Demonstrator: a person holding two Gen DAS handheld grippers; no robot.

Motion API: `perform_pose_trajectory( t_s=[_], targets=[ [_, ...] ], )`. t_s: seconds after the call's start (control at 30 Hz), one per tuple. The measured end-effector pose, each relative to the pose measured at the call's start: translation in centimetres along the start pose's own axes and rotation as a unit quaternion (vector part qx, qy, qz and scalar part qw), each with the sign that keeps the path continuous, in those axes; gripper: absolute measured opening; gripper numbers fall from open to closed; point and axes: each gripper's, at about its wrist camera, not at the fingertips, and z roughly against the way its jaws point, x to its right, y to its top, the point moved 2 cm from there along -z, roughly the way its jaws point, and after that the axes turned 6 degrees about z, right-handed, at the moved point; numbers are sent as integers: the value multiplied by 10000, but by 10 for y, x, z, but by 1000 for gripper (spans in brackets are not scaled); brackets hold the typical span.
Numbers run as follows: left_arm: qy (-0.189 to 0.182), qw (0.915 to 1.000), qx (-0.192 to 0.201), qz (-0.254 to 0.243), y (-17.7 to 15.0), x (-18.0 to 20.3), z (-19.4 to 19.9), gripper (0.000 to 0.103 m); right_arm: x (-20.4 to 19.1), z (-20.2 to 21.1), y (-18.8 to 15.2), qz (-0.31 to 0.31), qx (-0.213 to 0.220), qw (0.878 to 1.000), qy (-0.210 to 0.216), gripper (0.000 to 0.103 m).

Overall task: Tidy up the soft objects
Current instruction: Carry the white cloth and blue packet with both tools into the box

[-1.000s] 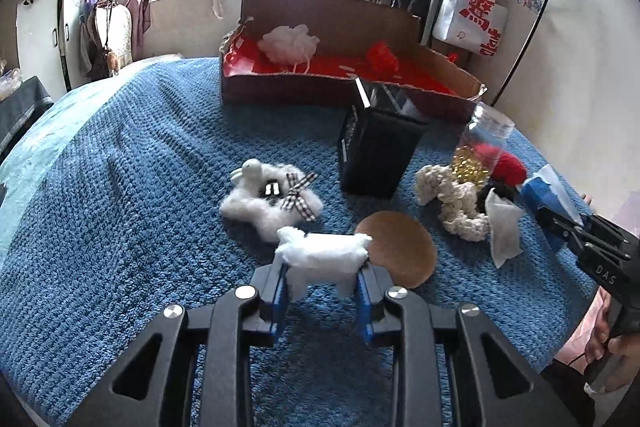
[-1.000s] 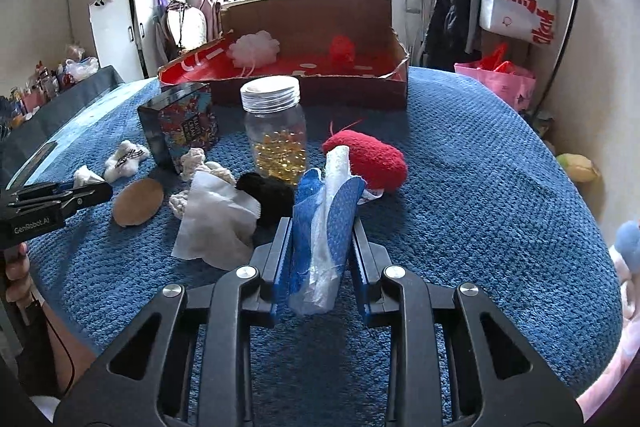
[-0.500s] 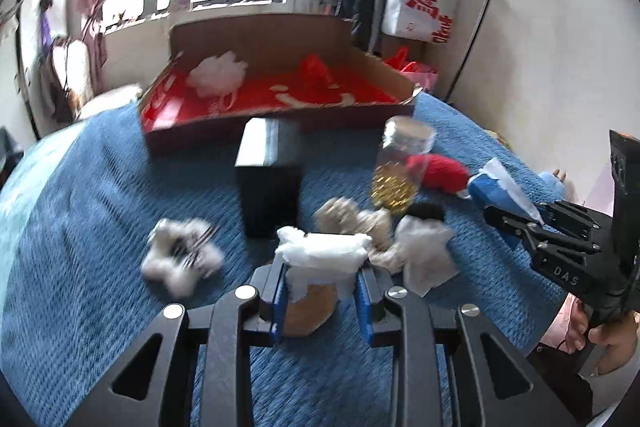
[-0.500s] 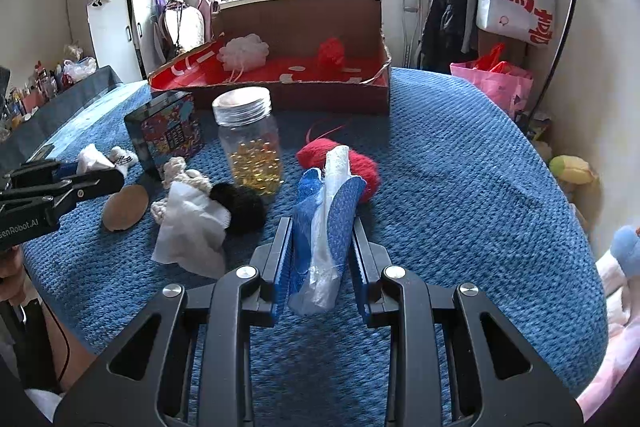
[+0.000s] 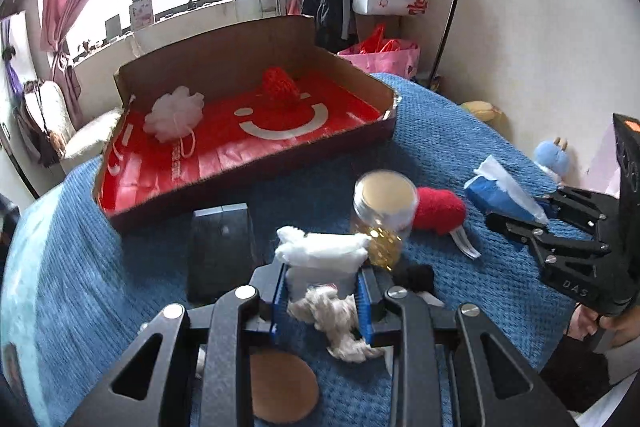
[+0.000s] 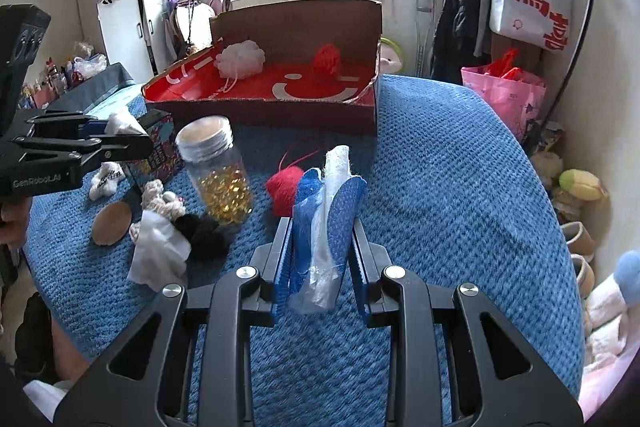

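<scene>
Both hands loaded, carrying to the box. My left gripper [image 5: 323, 291] pinches a white tuft [image 5: 322, 250] at lower centre of its view, jaws pressed tight on it. My right gripper [image 6: 320, 255] squeezes a blue cloth [image 6: 334, 215] at lower centre of its own view, lifted above the blanket [image 6: 460, 187]. The red-lined box [image 5: 248, 135] sits in the upper middle, a white puff [image 5: 174, 113] and red ball [image 5: 279, 87] already inside. Next, I reckon, each load must clear the jar [image 5: 384, 211] and the near wall, then drop on bare lining.
</scene>
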Motion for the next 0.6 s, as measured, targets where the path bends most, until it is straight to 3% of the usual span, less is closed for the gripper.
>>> perform_pose_trajectory(
  t_s=[0.4,0.6],
  targets=[
    [25,9983,-566,-112,36,-7,-35,30,18,-32,31,77,-258,9989,391,25],
    [-103,9971,-744,-119,54,-13,-53,30,24,-54,51,20,-435,9957,812,25]
  ],
)
